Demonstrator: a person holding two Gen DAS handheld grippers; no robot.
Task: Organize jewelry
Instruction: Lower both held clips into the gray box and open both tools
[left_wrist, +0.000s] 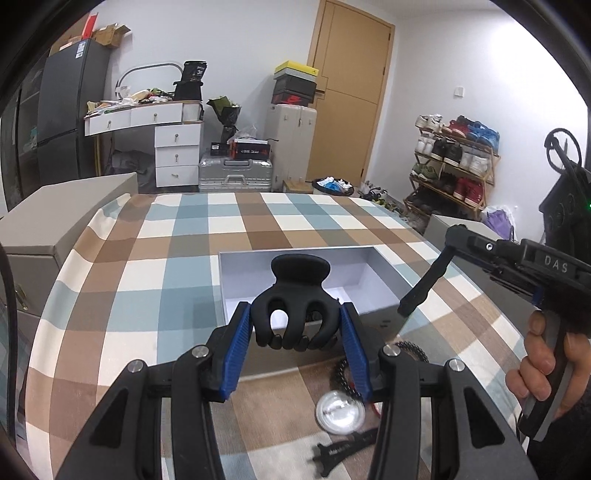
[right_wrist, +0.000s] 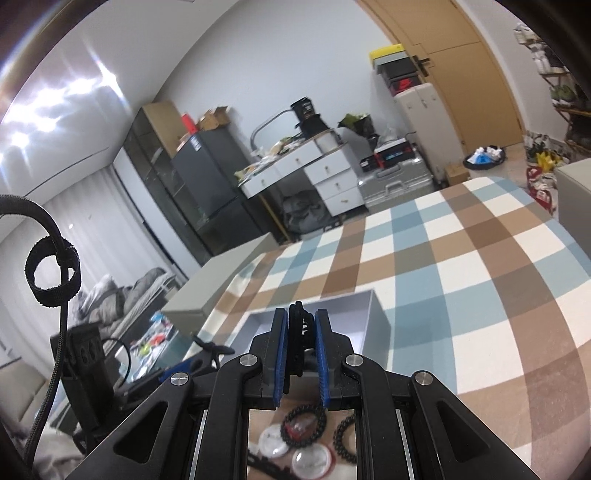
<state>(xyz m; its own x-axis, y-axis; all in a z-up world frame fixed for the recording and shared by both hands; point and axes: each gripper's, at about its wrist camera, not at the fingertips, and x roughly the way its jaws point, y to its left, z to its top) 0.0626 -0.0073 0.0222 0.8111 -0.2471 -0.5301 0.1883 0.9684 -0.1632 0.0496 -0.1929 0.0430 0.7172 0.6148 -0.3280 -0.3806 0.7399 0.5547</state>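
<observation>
1. The only writing that reads clearly is "DAS", in pale letters on the black body of the right tongs (left_wrist: 424, 291), seen from the left wrist camera off to the right of the open grey box (left_wrist: 236, 280). A red logo shows on a stacked shoebox (left_wrist: 293, 96) far behind the box; its wording is too small to read.
2. The left tongs (left_wrist: 295, 325) are clenched on a black claw hair clip (left_wrist: 295, 299). Its blue pads press the clip's sides; the teeth point down toward the camera, and the rounded handle stands up in front of the box's hollow.
3. The box lies on the checked cloth of the counter (left_wrist: 147, 258), just beyond the held clip.
4. On the near side of the box, under the left tongs, lie a black beaded bracelet (left_wrist: 410, 349) and a round clear-lidded case (left_wrist: 340, 410), with a flat black piece (left_wrist: 343, 452) nearer still.
5. A hand (left_wrist: 543, 373) grips the right tongs' handle, to the right of the box.
6. In the right wrist view, the right tongs (right_wrist: 301, 347) are clamped tight on a second black toothed clip (right_wrist: 298, 332), held edge-on just in front of the box (right_wrist: 373, 317).
</observation>
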